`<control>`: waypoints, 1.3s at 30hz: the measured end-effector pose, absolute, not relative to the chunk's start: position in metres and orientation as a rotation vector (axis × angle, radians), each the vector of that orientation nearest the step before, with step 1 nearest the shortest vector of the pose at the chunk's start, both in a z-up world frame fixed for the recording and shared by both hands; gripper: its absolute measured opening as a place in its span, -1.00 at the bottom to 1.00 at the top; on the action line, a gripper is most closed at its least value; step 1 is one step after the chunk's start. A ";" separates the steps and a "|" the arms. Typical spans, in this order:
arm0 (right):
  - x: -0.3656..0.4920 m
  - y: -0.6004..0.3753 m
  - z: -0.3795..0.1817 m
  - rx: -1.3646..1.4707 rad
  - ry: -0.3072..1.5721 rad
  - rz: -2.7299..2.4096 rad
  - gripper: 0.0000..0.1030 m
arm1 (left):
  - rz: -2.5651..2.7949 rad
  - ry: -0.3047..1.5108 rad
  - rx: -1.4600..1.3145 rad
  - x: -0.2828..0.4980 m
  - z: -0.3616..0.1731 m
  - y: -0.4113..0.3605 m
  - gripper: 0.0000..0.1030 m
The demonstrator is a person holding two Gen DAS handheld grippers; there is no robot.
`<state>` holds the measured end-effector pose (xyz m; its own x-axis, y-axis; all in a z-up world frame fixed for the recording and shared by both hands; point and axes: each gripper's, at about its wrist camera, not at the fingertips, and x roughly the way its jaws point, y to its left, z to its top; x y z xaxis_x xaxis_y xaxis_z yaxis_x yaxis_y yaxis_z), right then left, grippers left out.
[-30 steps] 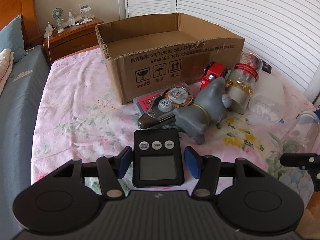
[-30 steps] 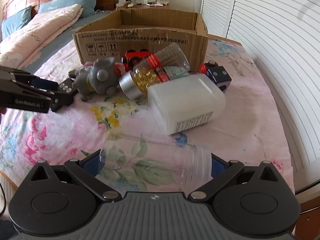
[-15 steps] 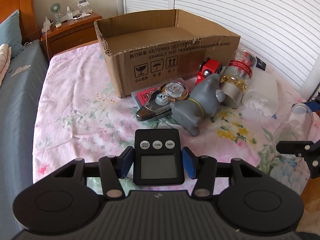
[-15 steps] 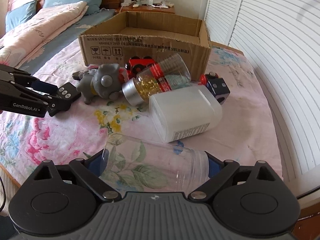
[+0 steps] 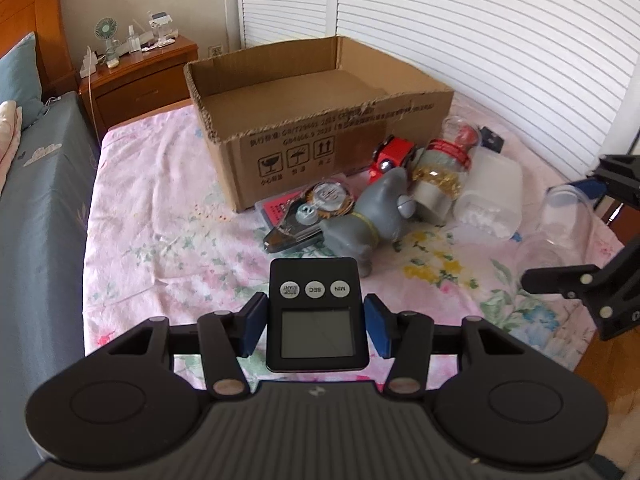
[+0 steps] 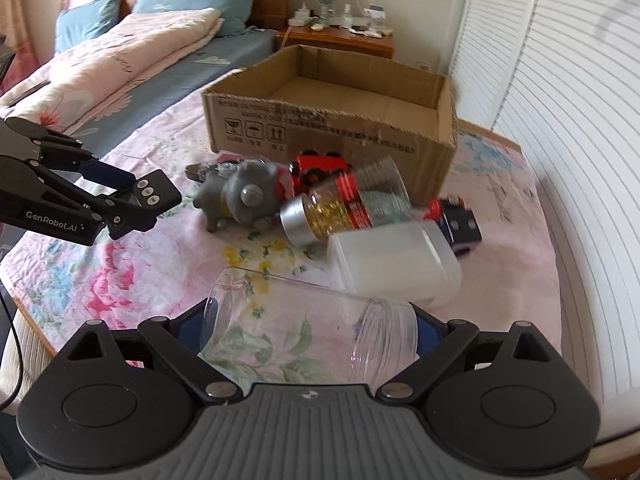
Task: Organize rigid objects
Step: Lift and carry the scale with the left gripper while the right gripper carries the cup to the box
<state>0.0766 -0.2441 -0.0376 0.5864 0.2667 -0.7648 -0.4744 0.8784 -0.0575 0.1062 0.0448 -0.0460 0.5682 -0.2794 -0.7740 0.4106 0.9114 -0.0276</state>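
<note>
My left gripper (image 5: 316, 330) is shut on a black digital timer (image 5: 316, 316) and holds it above the floral bedspread. It also shows in the right wrist view (image 6: 150, 194). My right gripper (image 6: 308, 330) is shut on a clear plastic jar (image 6: 308, 332), held sideways above the bed; the jar shows in the left wrist view (image 5: 560, 228). An open cardboard box (image 5: 320, 120) stands ahead. In front of it lie a grey toy dog (image 5: 376, 220), a red toy car (image 5: 394, 156), a jar of gold capsules (image 5: 438, 178), a white plastic container (image 5: 490, 200) and a tape dispenser (image 5: 308, 220).
A black and red cube toy (image 6: 460, 220) lies to the right of the box. A wooden nightstand (image 5: 140, 76) with a small fan stands behind. Pillows and a folded quilt (image 6: 120, 68) lie at the left. White shutter doors (image 5: 480, 40) run along the right.
Both grippers have risen with their loads, so the box interior now shows. The timer and the clear jar are lifted off the bedspread.
</note>
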 end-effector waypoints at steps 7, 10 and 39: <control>0.087 -0.245 -0.018 -0.282 0.804 0.486 0.89 | -0.449 0.861 0.174 0.103 -0.021 0.040 0.00; 0.092 -0.245 -0.007 -0.284 0.783 0.488 0.89 | -0.458 0.840 0.179 0.105 -0.007 0.038 0.00; 0.203 -0.245 0.056 -0.249 0.671 0.477 0.89 | -0.385 0.781 0.223 0.284 0.021 0.007 0.00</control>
<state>0.2034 -0.2446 0.0559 0.6814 0.3413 -0.6475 -0.4985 0.8641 -0.0691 0.2836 0.0065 0.0212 0.6455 -0.2538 -0.7204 0.4166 0.9075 0.0535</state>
